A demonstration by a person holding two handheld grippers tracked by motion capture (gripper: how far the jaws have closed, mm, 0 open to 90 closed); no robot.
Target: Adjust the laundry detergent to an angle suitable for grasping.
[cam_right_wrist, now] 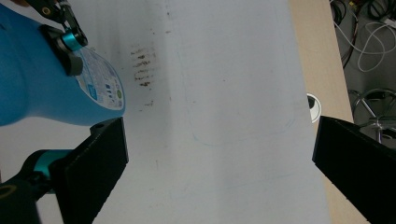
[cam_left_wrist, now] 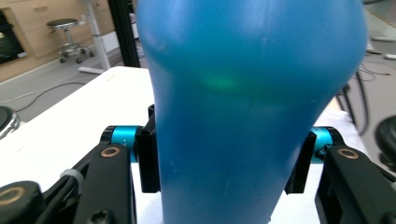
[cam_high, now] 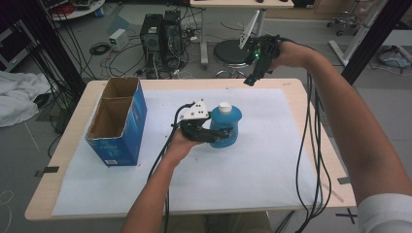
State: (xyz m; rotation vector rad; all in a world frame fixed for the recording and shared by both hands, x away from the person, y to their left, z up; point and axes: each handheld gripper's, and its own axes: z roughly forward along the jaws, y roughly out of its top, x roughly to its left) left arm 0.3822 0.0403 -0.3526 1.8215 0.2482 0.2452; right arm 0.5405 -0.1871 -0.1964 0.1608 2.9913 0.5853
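blue plastic bottle (cam_high: 226, 125) clamped upright in left gripper (cam_high: 219, 135); right gripper (cam_high: 253, 76) spread wide, empty, aloft; open blue cardboard box (cam_high: 118, 121) unfilled.

- Blue bottle (cam_left_wrist: 252, 107): smooth, slightly glossy plastic, white cap.
- Box (cam_high: 118, 121) at nine o'clock: raw brown cardboard inside, glossy blue print outside.
- Tabletop (cam_high: 296, 87): pale wood under matt white paper (cam_high: 252, 165).

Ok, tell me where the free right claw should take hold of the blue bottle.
Probably at the white cap and neck, coming from above. The blue bottle stands upright, the left claw already clamps its wide body from the sides, and the right claw hangs open above the table's far edge.
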